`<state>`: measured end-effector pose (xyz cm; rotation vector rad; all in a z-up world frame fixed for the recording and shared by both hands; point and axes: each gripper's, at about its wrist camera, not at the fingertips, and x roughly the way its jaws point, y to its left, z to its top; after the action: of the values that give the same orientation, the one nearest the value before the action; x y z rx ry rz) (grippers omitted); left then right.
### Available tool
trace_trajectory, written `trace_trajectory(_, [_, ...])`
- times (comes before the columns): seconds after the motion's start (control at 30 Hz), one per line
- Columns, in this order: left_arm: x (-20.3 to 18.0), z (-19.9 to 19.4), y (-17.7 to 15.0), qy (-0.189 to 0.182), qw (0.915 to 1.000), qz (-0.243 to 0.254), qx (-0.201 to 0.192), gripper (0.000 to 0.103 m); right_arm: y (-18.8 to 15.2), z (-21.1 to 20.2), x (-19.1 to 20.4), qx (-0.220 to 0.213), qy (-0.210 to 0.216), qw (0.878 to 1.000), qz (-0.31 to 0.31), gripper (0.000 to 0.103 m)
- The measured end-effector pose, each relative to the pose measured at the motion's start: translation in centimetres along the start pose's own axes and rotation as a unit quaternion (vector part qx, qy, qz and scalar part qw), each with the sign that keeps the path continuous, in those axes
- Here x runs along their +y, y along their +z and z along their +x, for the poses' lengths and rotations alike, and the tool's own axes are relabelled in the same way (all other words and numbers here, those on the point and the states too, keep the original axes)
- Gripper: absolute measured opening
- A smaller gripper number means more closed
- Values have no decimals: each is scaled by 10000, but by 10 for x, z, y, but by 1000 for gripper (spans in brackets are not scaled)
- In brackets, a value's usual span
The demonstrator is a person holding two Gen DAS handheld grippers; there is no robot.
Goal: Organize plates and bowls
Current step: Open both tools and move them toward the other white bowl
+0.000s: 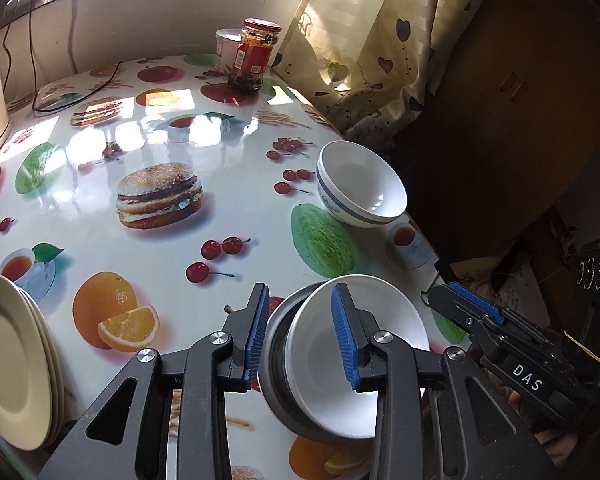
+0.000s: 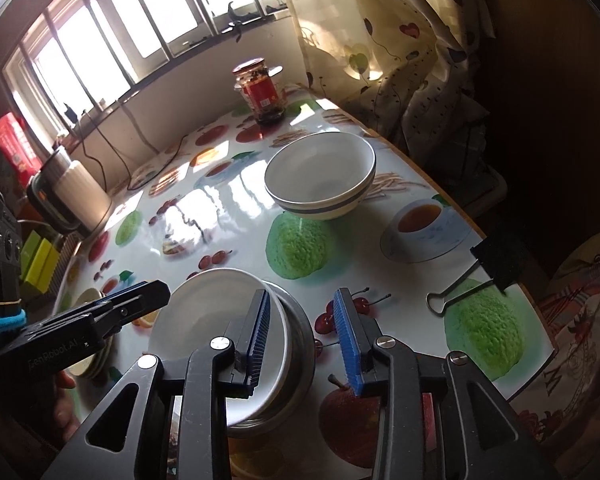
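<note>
A white bowl (image 1: 339,360) sits nested in a metal bowl (image 1: 274,364) at the near edge of the tabletop (image 1: 220,184). Both the left gripper (image 1: 301,336) and right gripper (image 2: 301,340) straddle its rim, angled downward, partly open, pads apparently clear. The nesting looks finished; next, fetch the striped bowl (image 1: 359,184) farther right.

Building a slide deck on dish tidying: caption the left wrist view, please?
Left claw open astride the rim of a white bowl nested in a metal bowl, plates stacked at left.

"DAS" on right gripper (image 1: 465,312); "GenRobot.AI" on left gripper (image 2: 140,300).
</note>
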<state>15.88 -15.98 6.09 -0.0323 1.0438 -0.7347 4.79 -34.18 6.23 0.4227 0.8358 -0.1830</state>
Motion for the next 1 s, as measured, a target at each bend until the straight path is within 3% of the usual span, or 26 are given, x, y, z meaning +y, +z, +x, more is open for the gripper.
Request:
trace_trajectory(0.57, [-18,39,75,22,9996,286,-31,34,66,23,-35,-247,-232,9993,152,34])
trace_trajectory(1.0, [-28,89,105,132,9978,540,351,34,92,64,-59,-40,-318,9991,291,35])
